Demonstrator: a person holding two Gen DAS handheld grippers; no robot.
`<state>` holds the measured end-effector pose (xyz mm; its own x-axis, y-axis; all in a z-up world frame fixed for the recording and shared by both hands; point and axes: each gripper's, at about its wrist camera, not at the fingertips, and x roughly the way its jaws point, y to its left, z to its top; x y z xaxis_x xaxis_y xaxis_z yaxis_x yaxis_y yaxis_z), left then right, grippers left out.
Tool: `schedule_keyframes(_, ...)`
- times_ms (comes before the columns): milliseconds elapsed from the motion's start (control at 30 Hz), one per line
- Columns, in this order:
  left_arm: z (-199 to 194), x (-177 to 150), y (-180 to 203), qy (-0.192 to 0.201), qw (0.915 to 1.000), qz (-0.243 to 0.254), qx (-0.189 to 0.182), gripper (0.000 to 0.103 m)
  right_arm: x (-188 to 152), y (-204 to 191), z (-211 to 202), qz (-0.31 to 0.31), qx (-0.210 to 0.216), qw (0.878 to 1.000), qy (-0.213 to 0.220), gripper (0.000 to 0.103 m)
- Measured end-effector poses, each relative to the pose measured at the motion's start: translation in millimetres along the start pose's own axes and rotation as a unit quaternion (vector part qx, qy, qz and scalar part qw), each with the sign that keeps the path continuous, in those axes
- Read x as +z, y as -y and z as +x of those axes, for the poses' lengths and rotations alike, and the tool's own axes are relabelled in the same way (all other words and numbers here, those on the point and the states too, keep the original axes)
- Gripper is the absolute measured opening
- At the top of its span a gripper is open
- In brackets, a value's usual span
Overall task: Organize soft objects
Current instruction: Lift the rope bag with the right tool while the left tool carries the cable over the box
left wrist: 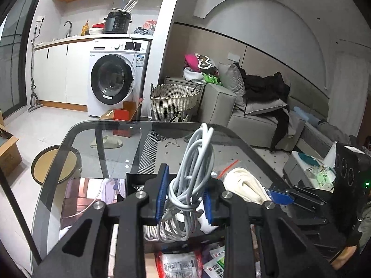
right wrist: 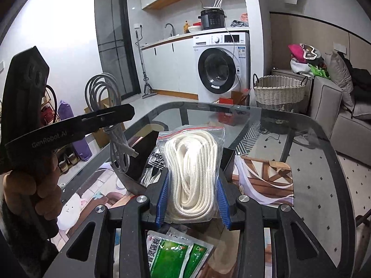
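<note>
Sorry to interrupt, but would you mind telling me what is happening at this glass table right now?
A person is working with a handheld gripper in each hand above a glass table. The left gripper is shut on a coiled grey cable, held up in the air. The right gripper is shut on a clear bag of white rope. A black box sits just behind them, with more soft items inside.

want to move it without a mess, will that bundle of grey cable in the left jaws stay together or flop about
The grey cable likely flops: its loops stand loose above the left gripper. A tail end hangs below, so it may swing or snag. Probably light.
</note>
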<state>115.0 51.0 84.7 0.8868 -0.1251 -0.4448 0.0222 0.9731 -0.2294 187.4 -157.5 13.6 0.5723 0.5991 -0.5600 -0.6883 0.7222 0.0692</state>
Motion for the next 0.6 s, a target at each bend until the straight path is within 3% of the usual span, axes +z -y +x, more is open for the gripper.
schedule_keyframes(600,43.5,-6.4,-4.9,-0.03,0.9994,0.001,0.015,0.025,1.0,-1.3,42.4,0.017,-0.008,0.999,-0.036,0.037)
